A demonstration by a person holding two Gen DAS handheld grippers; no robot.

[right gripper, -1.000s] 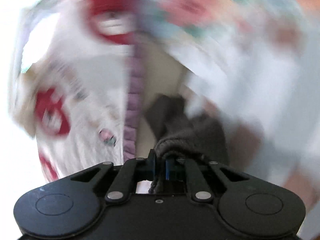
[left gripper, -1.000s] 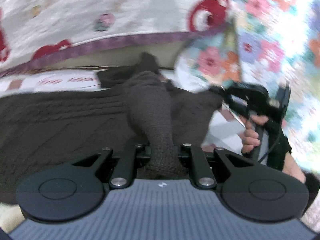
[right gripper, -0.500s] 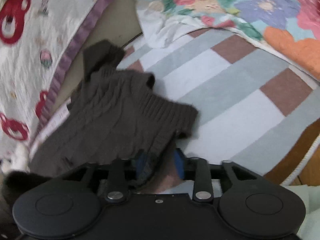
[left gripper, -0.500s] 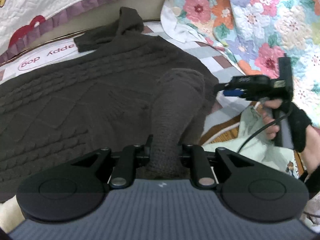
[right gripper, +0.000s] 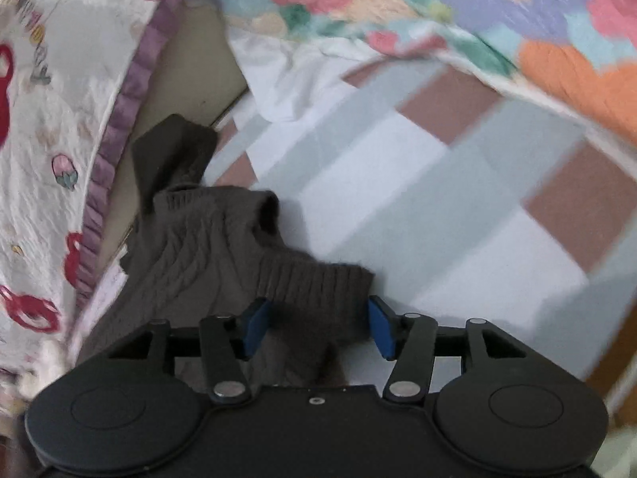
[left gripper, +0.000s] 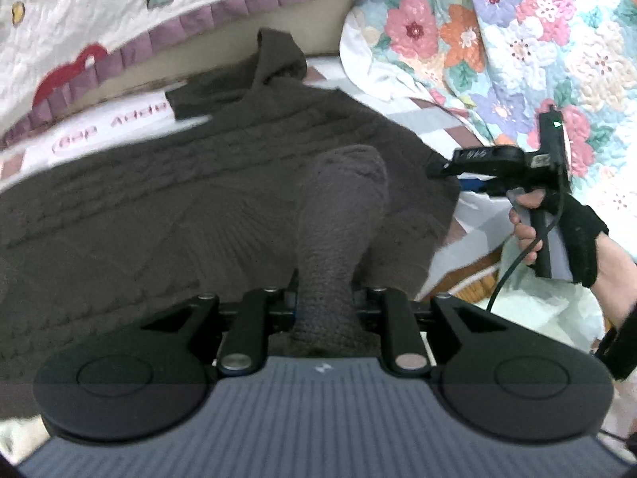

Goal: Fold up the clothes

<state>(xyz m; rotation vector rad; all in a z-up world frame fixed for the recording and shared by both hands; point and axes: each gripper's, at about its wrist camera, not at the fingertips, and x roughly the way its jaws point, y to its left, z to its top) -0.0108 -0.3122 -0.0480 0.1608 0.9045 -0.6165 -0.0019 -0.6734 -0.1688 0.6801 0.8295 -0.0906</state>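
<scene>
Gripping sweater fold, right jaws released

Dark brown cable-knit sweater (left gripper: 167, 199) spread flat on the checked bed sheet (right gripper: 418, 199), filling centre and left of the left wrist frame. Left gripper (left gripper: 324, 302) jaws clenched on a raised ribbed fold at lower centre. Right gripper (right gripper: 316, 324) jaws spread wide, ribbed hem lying loose between the blue pads (right gripper: 254, 324), lower centre. Floral quilt (left gripper: 517, 40) upper right.
</scene>
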